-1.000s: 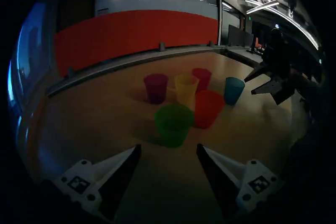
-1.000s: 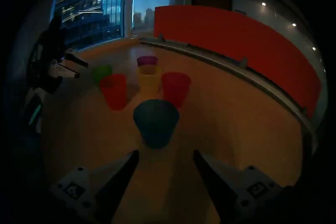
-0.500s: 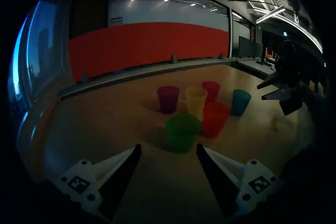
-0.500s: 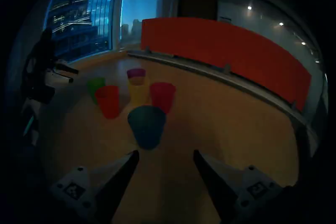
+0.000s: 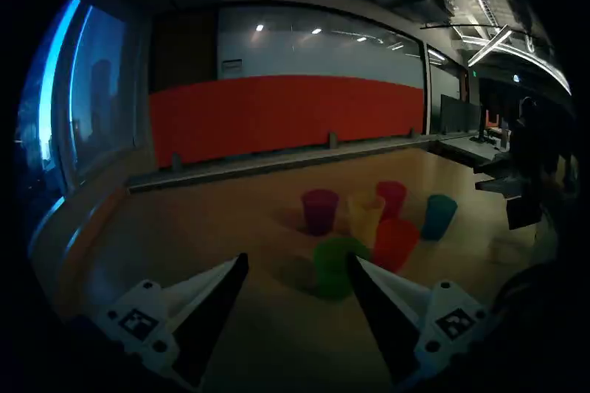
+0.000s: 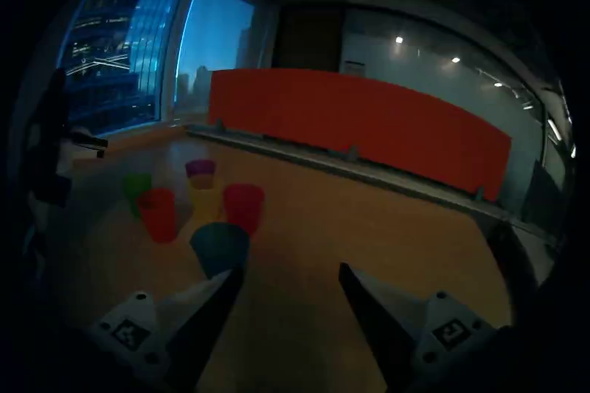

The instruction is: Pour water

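Looking along the left gripper (image 5: 296, 259), we find its two fingers spread wide with nothing between them, held above the wooden table (image 5: 221, 223). Six coloured cups stand upright in a tight cluster ahead. The green cup (image 5: 333, 266) is nearest, just beyond the fingertips. The orange-red cup (image 5: 394, 243) stands beside it, the yellow cup (image 5: 366, 216) and purple cup (image 5: 320, 210) are behind, and the crimson cup (image 5: 391, 197) and teal cup (image 5: 439, 216) are farther right.

From the right gripper view, the right gripper (image 6: 290, 269) is likewise gaping and empty. The teal cup (image 6: 219, 245) sits close off its left fingertip rather than between the fingers. The light is dim, so we cannot tell which cup, if any, holds water.

We judge these to be thin plastic tumblers. They would be light when empty, smooth and a little slippery, and their walls would flex under a hard squeeze. They taper toward the base, so a grip low down may slide. We would take one across the upper half of the wall, below the rim, with gentle pressure. Because they are packed together, an outer cup such as the green or teal one is the easiest to reach without knocking its neighbours.
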Demonstrator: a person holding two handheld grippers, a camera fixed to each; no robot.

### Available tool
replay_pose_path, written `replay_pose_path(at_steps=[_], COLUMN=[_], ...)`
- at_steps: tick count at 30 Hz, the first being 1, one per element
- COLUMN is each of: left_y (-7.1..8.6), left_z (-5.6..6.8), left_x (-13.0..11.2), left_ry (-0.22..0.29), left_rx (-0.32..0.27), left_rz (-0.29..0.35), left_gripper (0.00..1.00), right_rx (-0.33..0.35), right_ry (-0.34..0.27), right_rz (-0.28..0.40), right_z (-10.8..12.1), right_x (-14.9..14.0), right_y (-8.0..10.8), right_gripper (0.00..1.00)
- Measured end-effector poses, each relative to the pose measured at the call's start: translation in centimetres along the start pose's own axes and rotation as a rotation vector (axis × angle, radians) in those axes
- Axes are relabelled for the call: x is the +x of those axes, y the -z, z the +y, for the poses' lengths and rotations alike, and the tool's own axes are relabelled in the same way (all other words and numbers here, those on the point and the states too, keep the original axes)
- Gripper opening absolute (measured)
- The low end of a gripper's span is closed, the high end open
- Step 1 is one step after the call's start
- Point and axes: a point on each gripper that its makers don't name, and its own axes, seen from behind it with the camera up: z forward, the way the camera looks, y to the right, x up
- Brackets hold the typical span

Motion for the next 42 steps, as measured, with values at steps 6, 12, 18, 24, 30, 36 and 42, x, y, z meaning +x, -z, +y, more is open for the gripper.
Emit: replay_pose_path(at_steps=[6,12,18,24,30,36,42], left_y=[0.2,0.5,0.7,0.8,0.6,1.1,1.3], left_z=[-0.7,-1.6,-2.0,-2.4,-2.1,-2.0,-2.6], left_x=[1.4,3.2,4.7,6.3,7.4,8.5,9.1], left_ry=[0.022,0.026,0.034,0.042,0.027,0.026,0.026], left_rx=[0.042,0.095,0.136,0.175,0.190,0.215,0.253], left_rz=[0.059,0.136,0.203,0.268,0.304,0.332,0.340], left_gripper=[0.98,0.98,0.98,0.98,0.98,0.98,0.98], right_rx=[-0.081,-0.149,-0.195,-0.252,-0.298,-0.343,-0.370], right_ry=[-0.023,-0.041,-0.064,-0.097,-0.122,-0.108,-0.103], right_rz=[0.076,0.147,0.218,0.284,0.335,0.355,0.369], right_z=[1.1,2.2,2.7,3.8,4.7,5.0,5.1], right_x=[2.0,4.1,6.1,7.7,8.8,9.2,9.6], right_y=[0.0,-0.1,0.1,0.6,1.4,1.9,2.3], right_gripper=[1.00,1.00,1.00,1.00,1.00,1.00,1.00])
